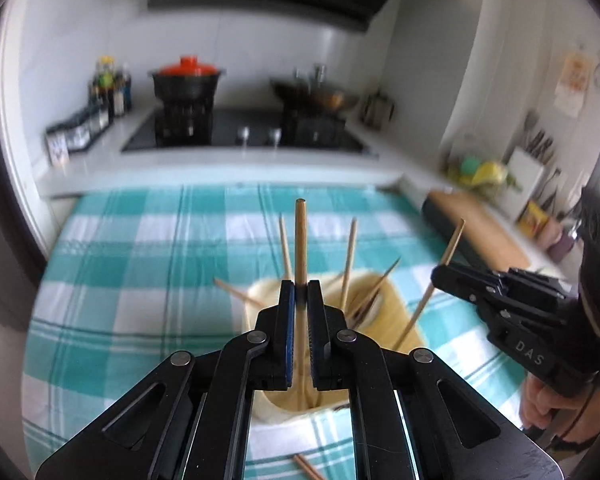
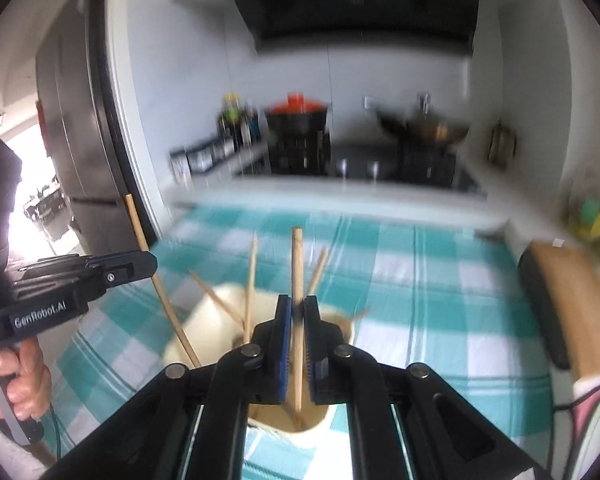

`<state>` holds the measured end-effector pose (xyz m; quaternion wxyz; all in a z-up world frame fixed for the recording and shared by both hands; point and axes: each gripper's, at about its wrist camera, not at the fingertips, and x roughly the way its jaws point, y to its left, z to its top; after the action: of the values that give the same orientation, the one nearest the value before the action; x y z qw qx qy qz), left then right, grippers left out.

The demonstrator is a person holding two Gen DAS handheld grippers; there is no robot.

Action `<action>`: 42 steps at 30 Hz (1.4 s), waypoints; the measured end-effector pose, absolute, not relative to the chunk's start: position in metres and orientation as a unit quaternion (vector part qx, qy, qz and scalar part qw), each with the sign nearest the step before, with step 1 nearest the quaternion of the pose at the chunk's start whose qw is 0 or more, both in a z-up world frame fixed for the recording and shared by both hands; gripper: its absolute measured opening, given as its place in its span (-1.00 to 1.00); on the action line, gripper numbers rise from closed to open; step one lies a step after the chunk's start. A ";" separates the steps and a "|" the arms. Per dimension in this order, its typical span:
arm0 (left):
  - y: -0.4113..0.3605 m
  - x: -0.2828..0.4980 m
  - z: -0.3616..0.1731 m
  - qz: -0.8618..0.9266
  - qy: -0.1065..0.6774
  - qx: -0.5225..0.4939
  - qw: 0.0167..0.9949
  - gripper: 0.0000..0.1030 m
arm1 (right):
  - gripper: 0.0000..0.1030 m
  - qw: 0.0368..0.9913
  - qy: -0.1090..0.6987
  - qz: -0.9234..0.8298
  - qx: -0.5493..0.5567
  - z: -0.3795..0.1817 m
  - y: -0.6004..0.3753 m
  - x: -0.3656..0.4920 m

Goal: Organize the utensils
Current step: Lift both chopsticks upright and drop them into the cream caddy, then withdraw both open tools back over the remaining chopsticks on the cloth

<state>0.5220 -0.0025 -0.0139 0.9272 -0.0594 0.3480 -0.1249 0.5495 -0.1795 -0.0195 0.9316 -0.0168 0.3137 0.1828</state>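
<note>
A cream utensil holder point(image 1: 396, 308) stands on the teal checked tablecloth point(image 1: 140, 248) with several wooden chopsticks leaning in it. My left gripper point(image 1: 301, 290) is shut on an upright wooden chopstick point(image 1: 300, 240) whose lower end reaches into the holder. My right gripper point(image 2: 297, 308) is shut on another wooden chopstick point(image 2: 297, 264), also upright with its lower end in the holder point(image 2: 220, 320). The right gripper also shows in the left wrist view point(image 1: 440, 270), the left gripper in the right wrist view point(image 2: 148, 262), each pinching its chopstick.
One loose chopstick point(image 1: 308, 468) lies on the cloth near the front edge. Behind the table is a stove point(image 1: 244, 132) with a red-lidded pot point(image 1: 188, 80) and a wok point(image 1: 316, 96). A wooden board point(image 2: 572, 300) lies at the right.
</note>
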 end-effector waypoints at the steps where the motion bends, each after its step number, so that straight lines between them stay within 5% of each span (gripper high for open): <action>1: -0.004 0.523 -0.020 -0.119 0.357 -0.056 0.925 -0.90 | -0.85 0.927 0.331 0.178 -0.023 -0.029 -0.177 0.556; 2: -0.006 0.523 -0.024 -0.112 0.364 -0.055 0.923 -0.76 | -0.84 0.926 0.336 0.172 -0.023 -0.034 -0.178 0.558; 4: -0.003 0.516 -0.027 -0.109 0.371 -0.063 0.920 -0.18 | -0.41 0.926 0.338 0.165 -0.010 -0.037 -0.183 0.558; 5: 0.000 0.510 -0.026 -0.109 0.367 -0.068 0.921 0.19 | -0.04 0.929 0.333 0.164 0.000 -0.034 -0.187 0.554; 6: 0.006 0.500 -0.023 -0.109 0.360 -0.070 0.924 0.41 | 0.05 0.933 0.320 0.164 0.012 -0.028 -0.193 0.545; 12: 0.027 0.426 -0.029 -0.118 0.379 -0.025 0.917 0.78 | 0.14 0.931 0.321 0.172 -0.036 -0.021 -0.212 0.481; 25: -0.002 0.315 -0.159 -0.042 0.420 -0.060 0.905 0.81 | 0.21 0.896 0.430 0.097 -0.063 -0.193 -0.257 0.338; 42: -0.021 0.311 -0.186 0.010 0.431 -0.082 0.899 0.92 | 0.21 0.908 0.410 0.068 -0.049 -0.211 -0.260 0.317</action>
<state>0.3113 -0.0213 -0.1859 0.8985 -0.0819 0.4311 0.0102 0.3173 -0.2599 -0.2114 0.9082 -0.0492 0.4100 0.0680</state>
